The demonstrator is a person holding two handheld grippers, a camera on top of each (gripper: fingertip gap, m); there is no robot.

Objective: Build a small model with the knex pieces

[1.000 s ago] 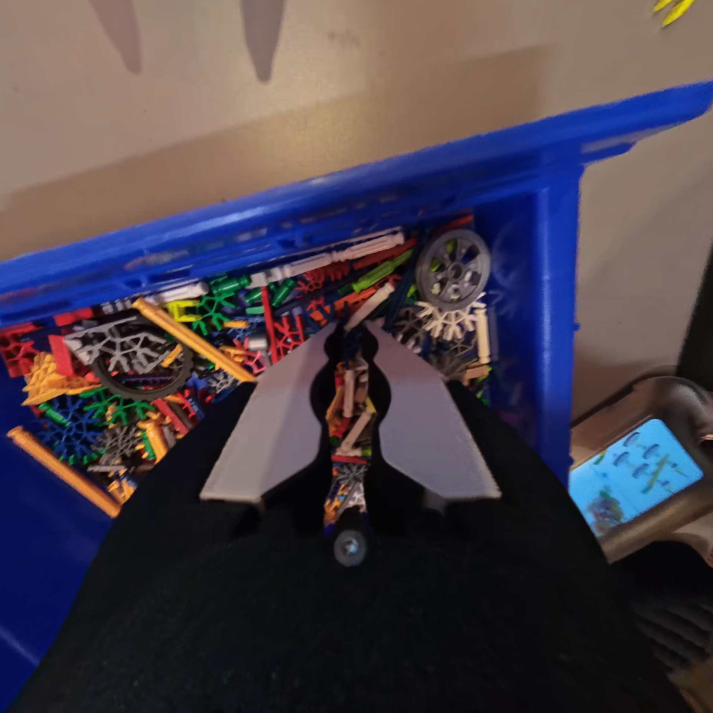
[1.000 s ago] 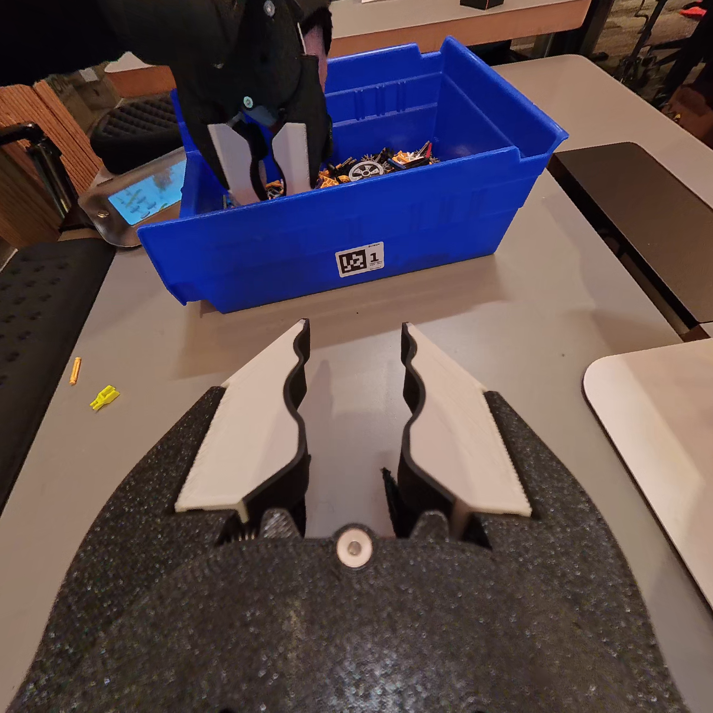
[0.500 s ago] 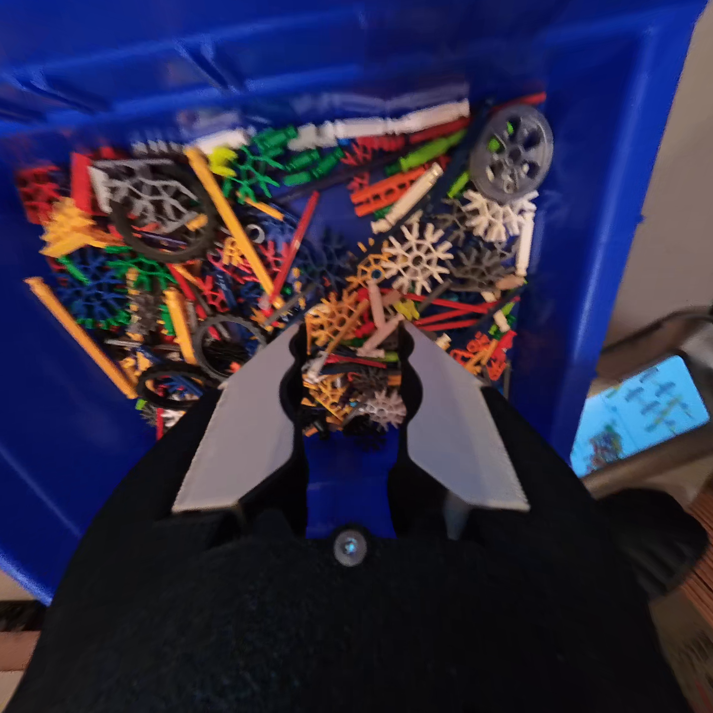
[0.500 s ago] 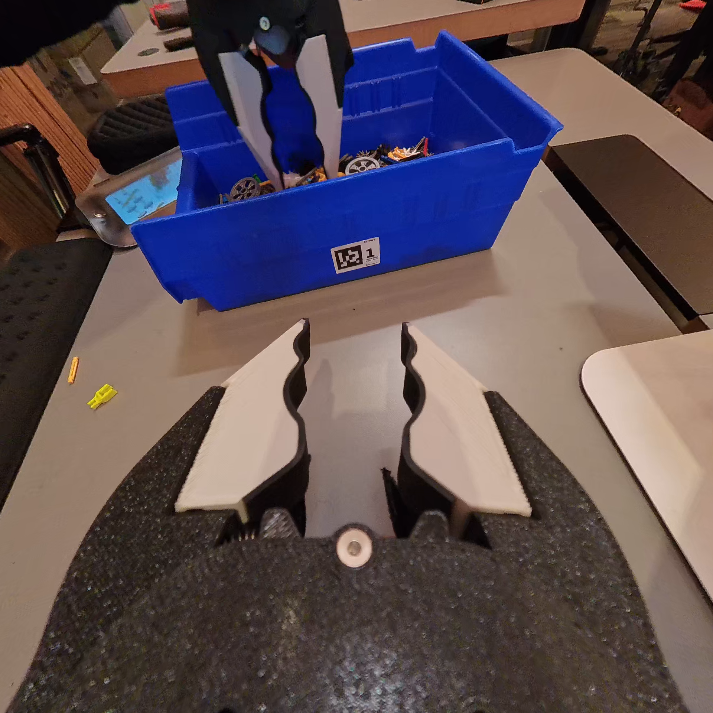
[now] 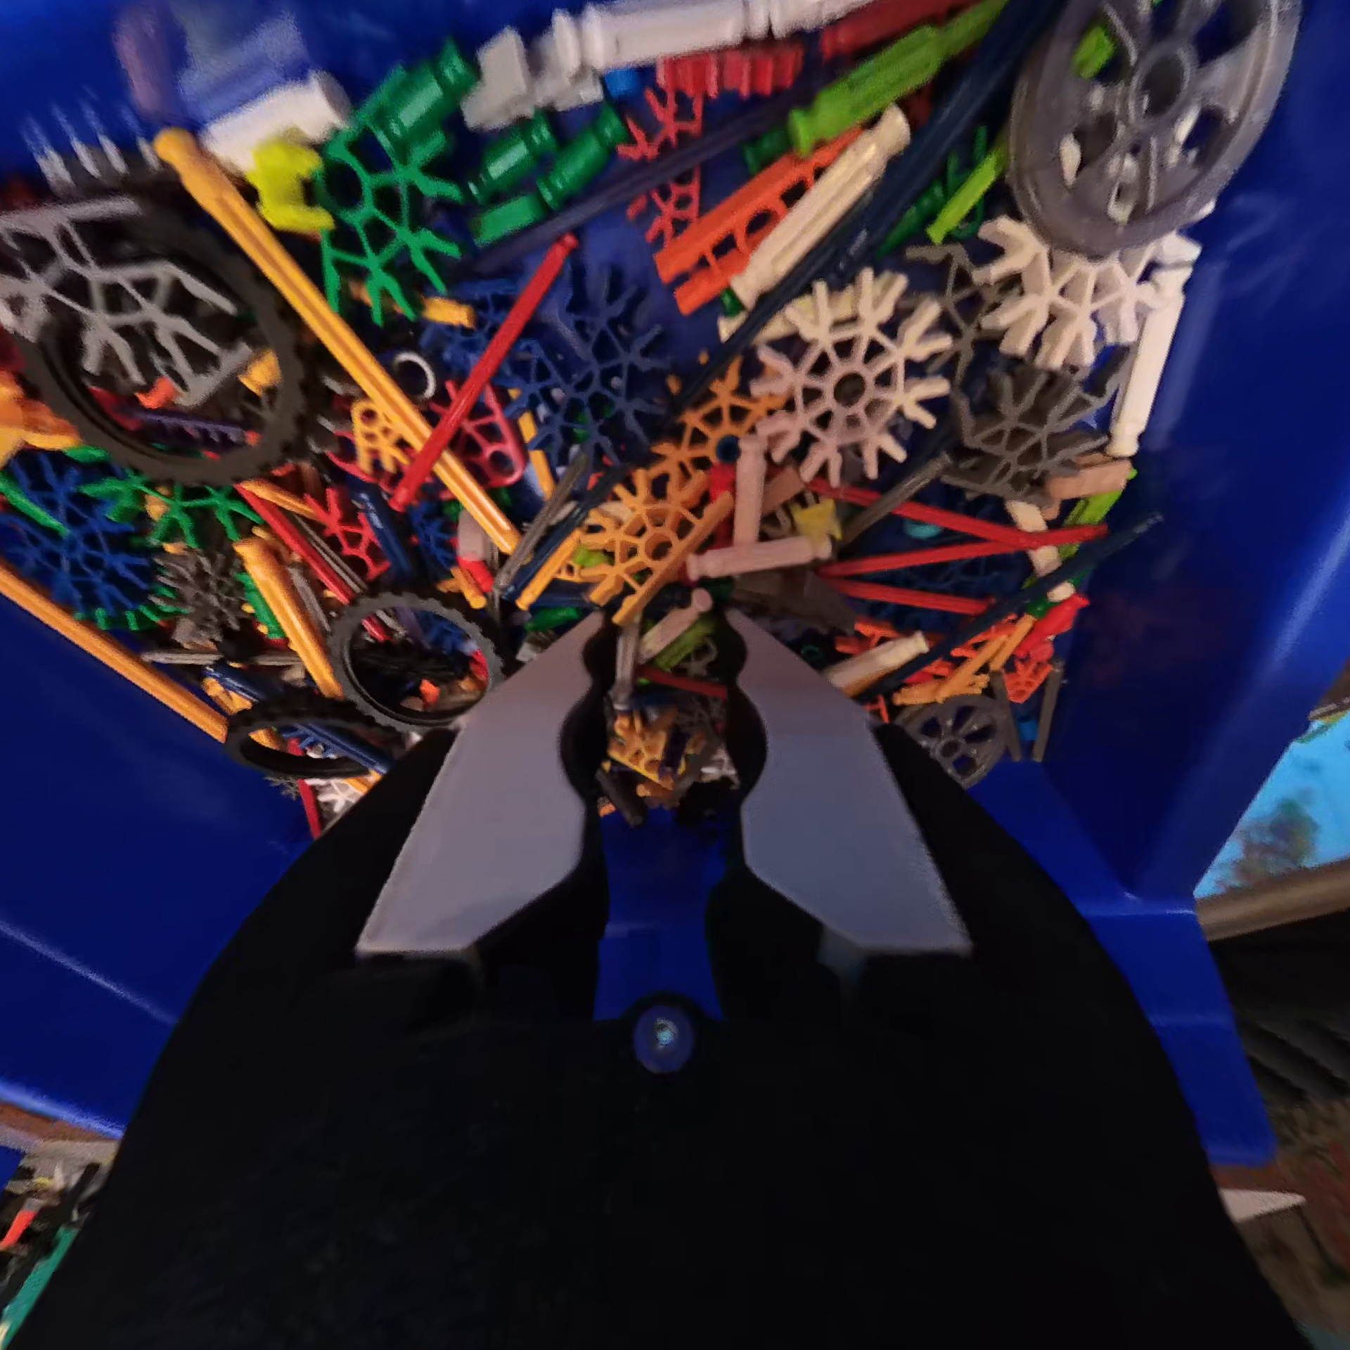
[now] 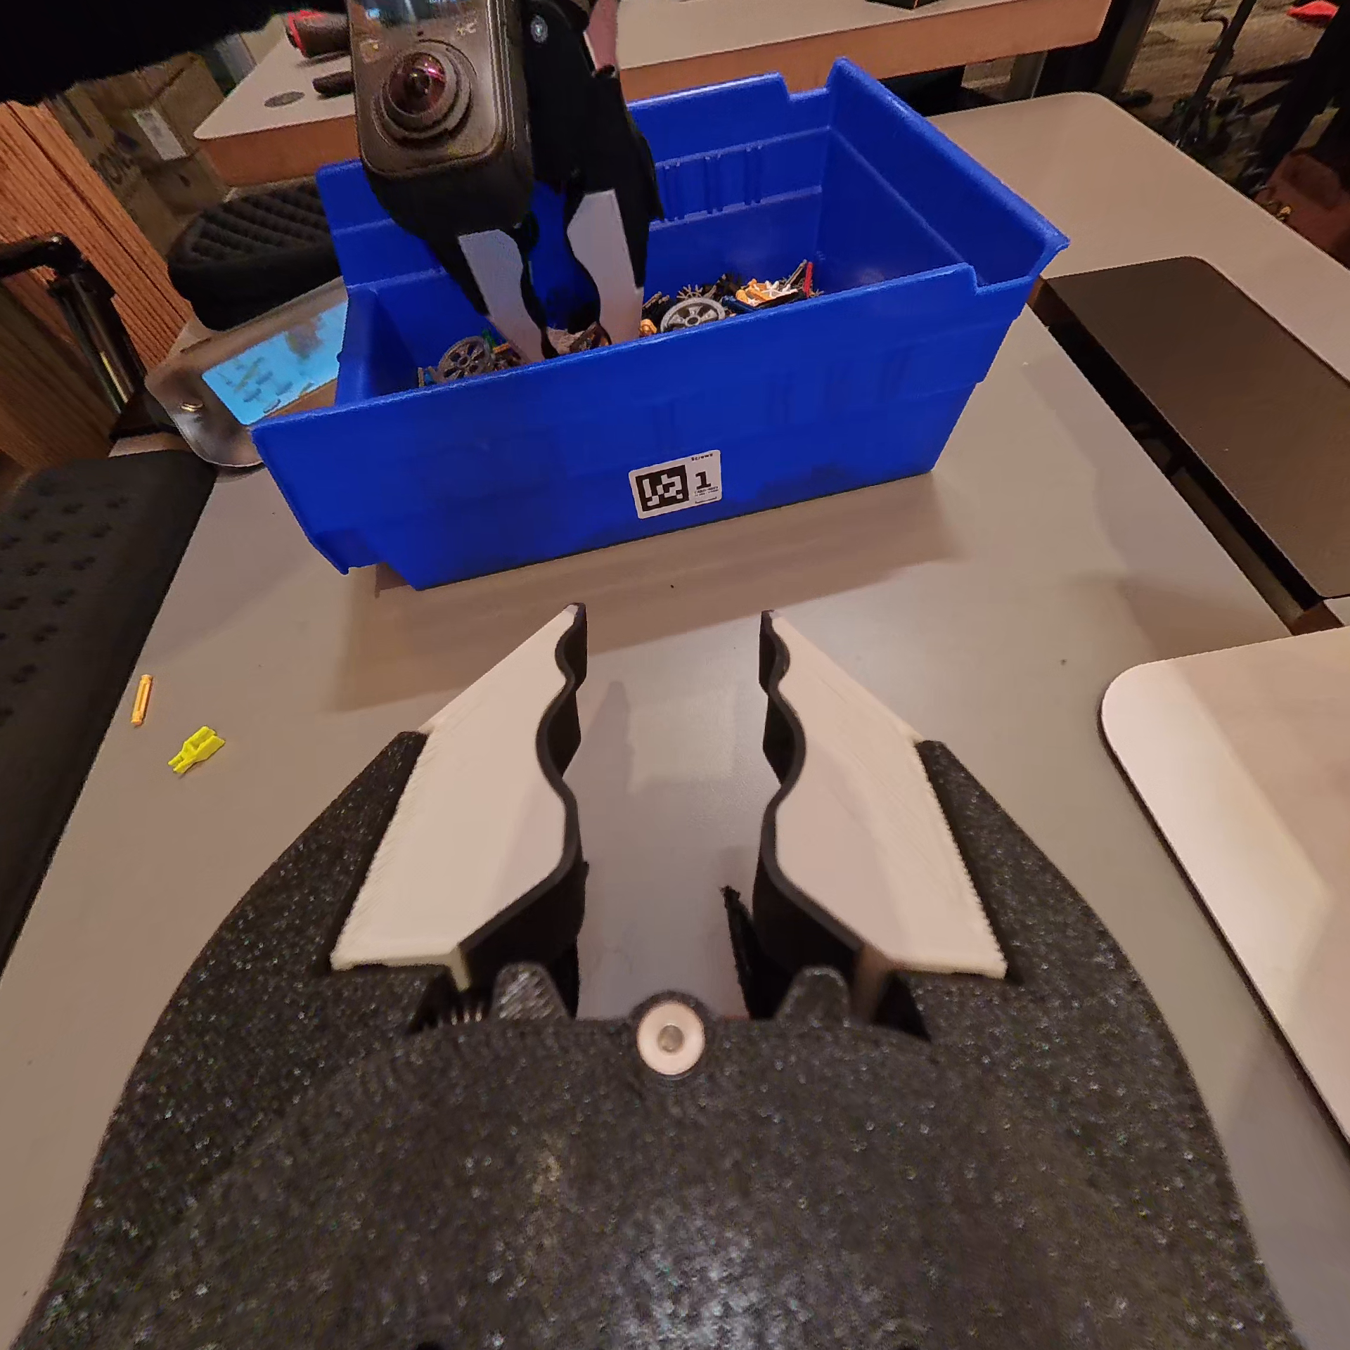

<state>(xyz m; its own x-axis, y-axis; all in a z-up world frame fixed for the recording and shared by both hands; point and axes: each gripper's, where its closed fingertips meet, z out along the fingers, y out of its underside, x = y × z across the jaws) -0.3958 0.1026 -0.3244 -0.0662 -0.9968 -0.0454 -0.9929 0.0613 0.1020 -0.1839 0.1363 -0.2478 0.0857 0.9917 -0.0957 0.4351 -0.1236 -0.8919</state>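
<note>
A blue plastic bin [image 6: 803, 453] stands on the grey table and holds a pile of coloured construction-toy rods, snowflake connectors and wheels [image 5: 847, 387]. My left gripper [image 5: 665, 628] is open, and its tips dip into the pile near the bin's near wall [image 5: 109, 730]. A beige rod [image 5: 676, 621] and other small pieces lie between its fingers. It also shows in the right wrist view [image 6: 577, 329], reaching down into the bin. My right gripper [image 6: 672, 614] is open and empty, just above the table in front of the bin.
A grey wheel [image 5: 1147, 124] and black tyre rings [image 5: 416, 661] lie in the pile. A yellow piece [image 6: 196, 749] and a small orange rod [image 6: 141, 700] lie on the table at left. A white board [image 6: 1242, 803] is at right, a metal tray [image 6: 277, 365] behind the bin. Some 25 centimetres of space lies between my two pairs of fingers.
My left gripper opened from nearly shut, lifted, then dropped back down into the pile with its jaws a little narrower. The right gripper has stayed in place.
</note>
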